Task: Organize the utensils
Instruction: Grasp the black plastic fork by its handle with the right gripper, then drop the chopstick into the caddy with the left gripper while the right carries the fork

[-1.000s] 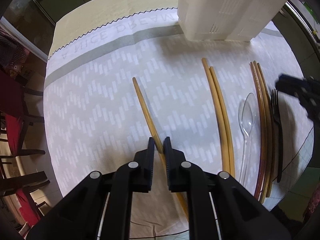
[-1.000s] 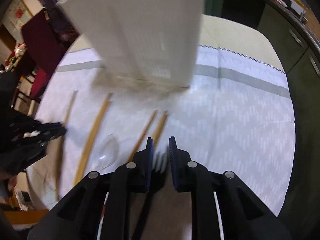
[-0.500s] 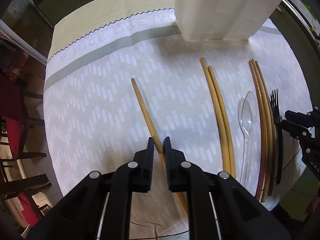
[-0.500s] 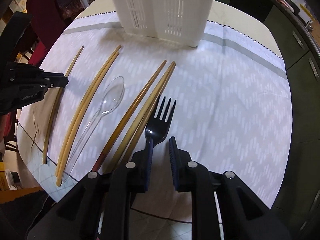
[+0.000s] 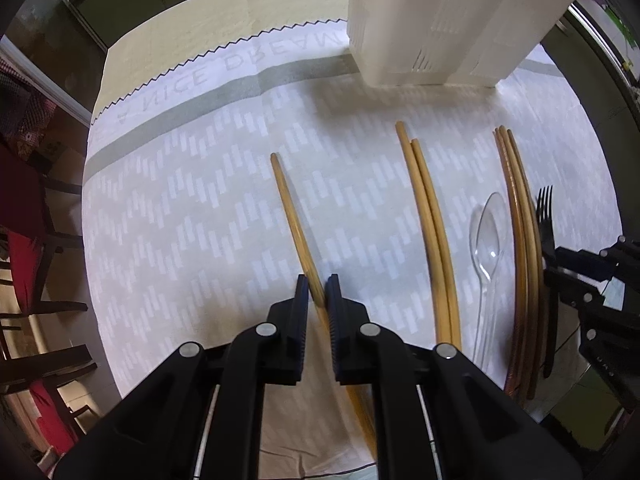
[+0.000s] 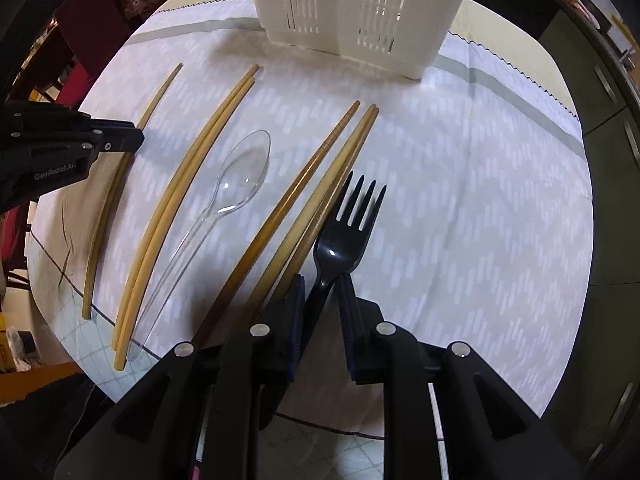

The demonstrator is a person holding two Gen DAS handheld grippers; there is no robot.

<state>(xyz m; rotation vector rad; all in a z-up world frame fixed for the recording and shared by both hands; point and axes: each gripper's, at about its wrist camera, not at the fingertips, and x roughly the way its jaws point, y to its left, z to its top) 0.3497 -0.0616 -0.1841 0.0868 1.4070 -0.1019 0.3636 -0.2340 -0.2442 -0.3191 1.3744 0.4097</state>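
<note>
My left gripper (image 5: 316, 280) points down at the table and is shut on a single light wooden chopstick (image 5: 288, 208) that lies on the cloth. A black plastic fork (image 6: 348, 224) lies at the right end of the row. My right gripper (image 6: 322, 278) straddles its handle; the jaws are closing, and a little gap still shows beside the handle. The fork rests on the cloth. A white slotted utensil caddy (image 6: 352, 8) stands at the far side. In the left wrist view the right gripper (image 5: 560, 264) shows at the right edge, over the fork (image 5: 545, 208).
Between the two grippers lie a pair of light chopsticks (image 6: 192, 168), a clear plastic spoon (image 6: 244, 168) and three darker chopsticks (image 6: 320, 172) close against the fork. The patterned tablecloth (image 6: 480, 200) ends near the handles. Chairs with red cushions (image 5: 24, 264) stand to the left.
The right gripper came down and closer to the fork, so its fingers now flank the handle, and its jaws narrowed. The left gripper kept still on its chopstick.
</note>
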